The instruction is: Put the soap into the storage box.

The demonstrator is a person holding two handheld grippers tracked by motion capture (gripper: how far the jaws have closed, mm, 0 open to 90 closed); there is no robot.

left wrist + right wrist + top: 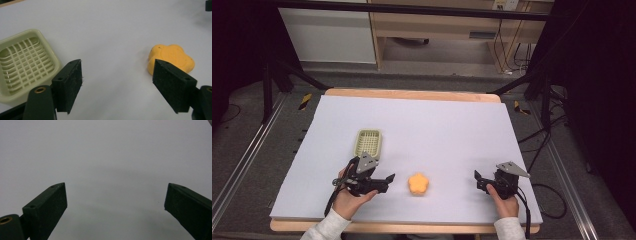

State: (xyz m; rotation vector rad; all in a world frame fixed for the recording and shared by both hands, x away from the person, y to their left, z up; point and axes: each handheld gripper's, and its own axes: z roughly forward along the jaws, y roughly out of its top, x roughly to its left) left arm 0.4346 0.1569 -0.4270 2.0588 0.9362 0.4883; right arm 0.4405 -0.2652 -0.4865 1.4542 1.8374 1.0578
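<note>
An orange flower-shaped sponge [418,184] lies on the white table sheet near the front, between my two grippers. A pale green slotted basket [368,143] sits behind and left of it. My left gripper [384,181] is open just left of the sponge, low over the sheet. In the left gripper view the sponge [172,57] lies beyond the right jaw and the basket [23,65] beyond the left jaw, with bare sheet between the jaws. My right gripper [480,180] is open at the front right, apart from the sponge. The right gripper [116,202] has nothing between its jaws.
The white sheet [437,125] covers a wooden table [412,94]. Black frame legs and cables stand on the floor at both sides. A wooden shelf unit [442,25] stands behind the table.
</note>
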